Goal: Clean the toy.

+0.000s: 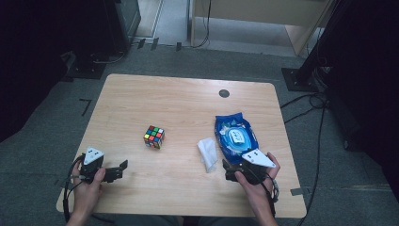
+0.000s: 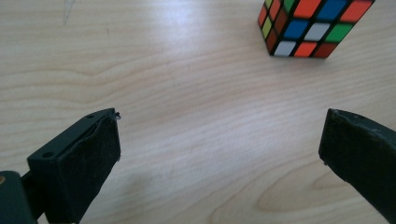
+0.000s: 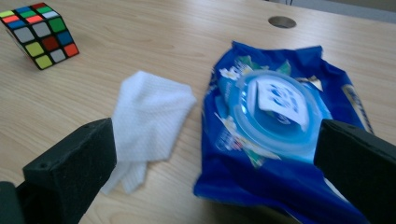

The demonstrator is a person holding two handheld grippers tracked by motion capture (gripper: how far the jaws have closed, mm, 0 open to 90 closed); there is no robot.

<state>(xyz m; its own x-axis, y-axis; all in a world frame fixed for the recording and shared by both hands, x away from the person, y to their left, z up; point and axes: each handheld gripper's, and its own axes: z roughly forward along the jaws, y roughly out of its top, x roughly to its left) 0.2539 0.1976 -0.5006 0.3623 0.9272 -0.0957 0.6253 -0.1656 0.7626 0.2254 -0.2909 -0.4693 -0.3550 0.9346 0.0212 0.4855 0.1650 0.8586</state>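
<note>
Blue plastic catches my eye first: the wipes pack (image 3: pixel 280 135) lies flat on the wooden table (image 1: pixel 188 99), at its right side, with its round lid shut, so I cannot see what is inside. A white label sits on that lid, but the print is too blurred for me to read any brand. One white wipe (image 3: pixel 149 121) lies out on the wood just beside the pack, crumpled and not touching it. My right gripper (image 3: pixel 215 172) hovers at the near edge of the pack with its jaws spread wide; one jaw stands before the wipe and the other before the pack, gripping nothing. My left gripper (image 2: pixel 219 154) rests low at the near left of the table, jaws also wide apart over bare wood. A scrambled puzzle cube (image 1: pixel 154 137) stands near the table's middle, ahead of the left gripper and well apart from the pack.
</note>
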